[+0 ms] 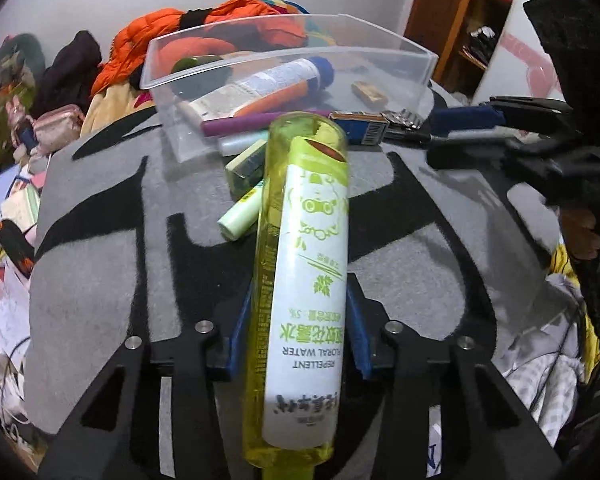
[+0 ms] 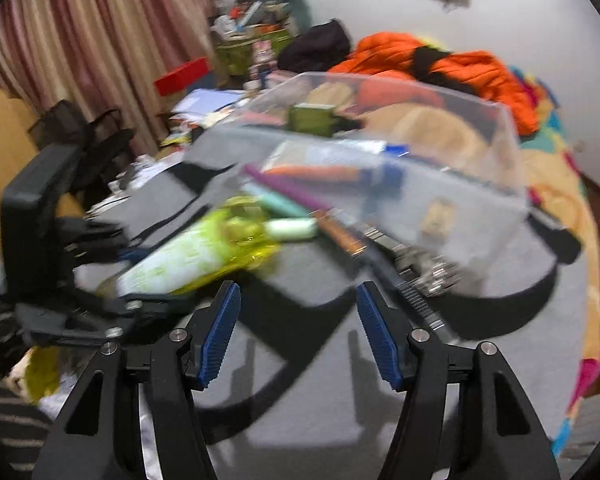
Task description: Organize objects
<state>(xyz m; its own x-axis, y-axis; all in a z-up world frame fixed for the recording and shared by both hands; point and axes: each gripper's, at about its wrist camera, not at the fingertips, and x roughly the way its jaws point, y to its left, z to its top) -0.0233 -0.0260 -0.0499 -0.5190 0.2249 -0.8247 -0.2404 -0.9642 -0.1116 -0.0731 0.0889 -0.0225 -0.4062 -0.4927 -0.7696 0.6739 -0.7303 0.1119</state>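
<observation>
My left gripper is shut on a yellow-green floral water bottle, its blue pads pressing both sides of the white label. The bottle points toward a clear plastic bin on the grey patterned mat. Inside the bin lies a tube with a blue cap. Before the bin lie a purple pen, a pale green stick, a green block, a blue box and a metal watch. The blurred right wrist view shows the bottle at left. My right gripper is open over bare mat.
An orange jacket and dark clothes are piled behind the bin. Papers, bags and boxes crowd the far left side. A wooden shelf stands at the back right. A striped sleeve shows at the lower left.
</observation>
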